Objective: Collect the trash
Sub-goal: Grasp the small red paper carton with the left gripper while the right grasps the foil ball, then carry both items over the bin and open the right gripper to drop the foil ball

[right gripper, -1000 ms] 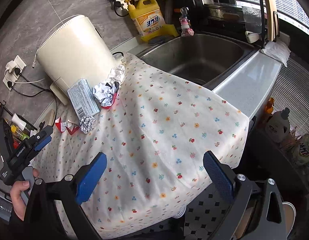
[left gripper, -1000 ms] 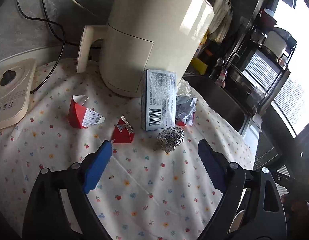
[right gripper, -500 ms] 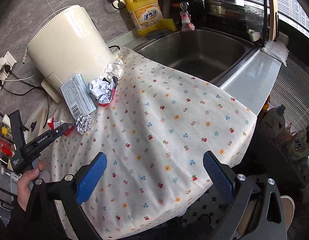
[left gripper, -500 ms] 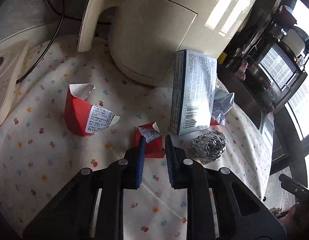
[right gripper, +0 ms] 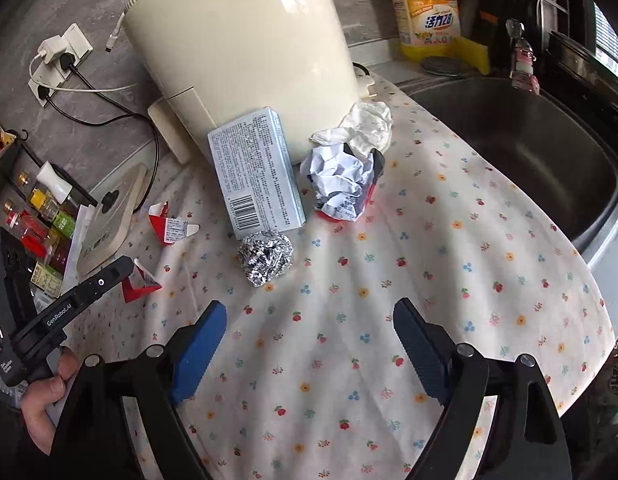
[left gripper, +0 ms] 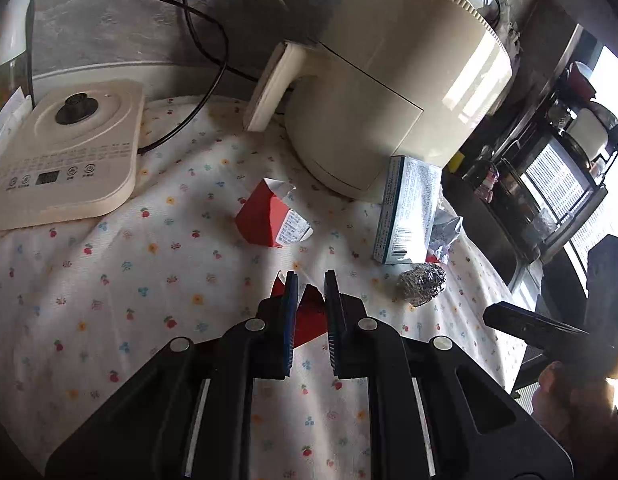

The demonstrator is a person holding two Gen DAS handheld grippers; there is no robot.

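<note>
Left tool point(left gripper: 310, 288) pinched on small red scrap point(left gripper: 309, 318), low over tabletop point(left gripper: 149, 280). Right tool point(right gripper: 309, 320) wide, empty, hovering near foil ball point(right gripper: 265, 256). Trash left on cloth: red carton point(left gripper: 269, 220), box point(right gripper: 255, 172), crumpled paper point(right gripper: 339, 180), white wad point(right gripper: 367, 126). No bin visible. Judged: collection just starting.

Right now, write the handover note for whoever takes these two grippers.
Left gripper: shut on the small red carton scrap, at the cloth.
Right gripper: open, empty, above the floral cloth.
On the cloth: larger red carton, foil ball, grey box leaning on the cream appliance, crumpled paper, white wad.
No bin in view. Everything is left to collect.
</note>
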